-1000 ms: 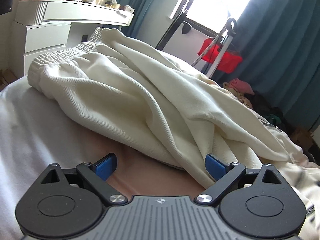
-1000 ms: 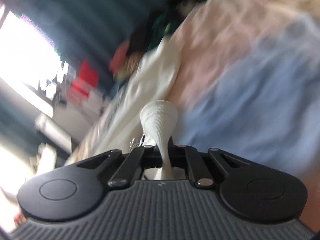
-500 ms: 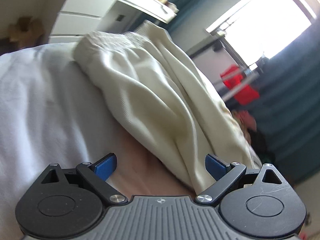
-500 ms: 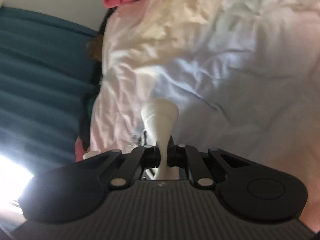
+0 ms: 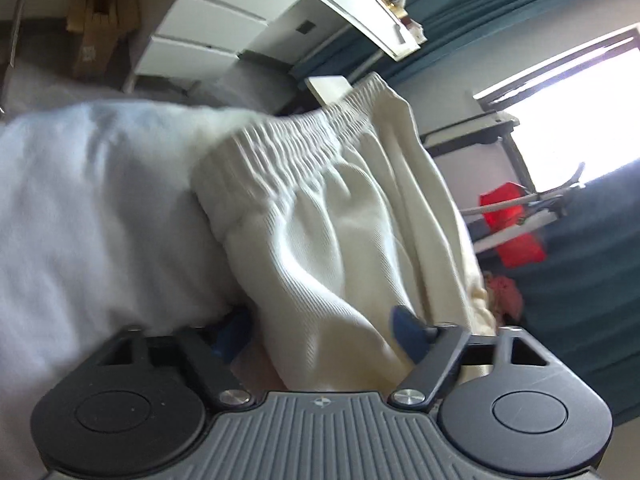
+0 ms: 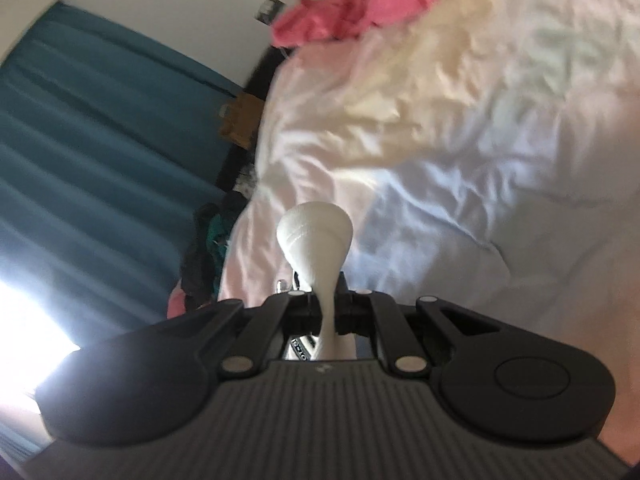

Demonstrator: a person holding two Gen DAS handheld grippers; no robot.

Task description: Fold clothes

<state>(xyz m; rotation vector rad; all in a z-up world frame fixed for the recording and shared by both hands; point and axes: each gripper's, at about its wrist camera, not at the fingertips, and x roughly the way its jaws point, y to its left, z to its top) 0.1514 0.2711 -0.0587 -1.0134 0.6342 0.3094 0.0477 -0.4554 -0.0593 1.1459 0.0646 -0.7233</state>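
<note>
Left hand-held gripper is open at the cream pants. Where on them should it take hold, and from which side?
Judging by the left wrist view, grip the gathered elastic waistband near its closer corner. It is the thickest, firmest edge of the cream pants and lies exposed on the white bedding. Bring the open left hand-held gripper forward along the bedding, one finger under the band.

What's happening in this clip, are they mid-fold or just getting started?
A person with tongs in each hand is working on cream trousers lying on a white bed sheet. The left tongs are open, with trouser fabric between the blue pads near the elastic waistband. The right tongs are shut on a pinched bit of cream fabric. No neat fold shows yet.
</note>
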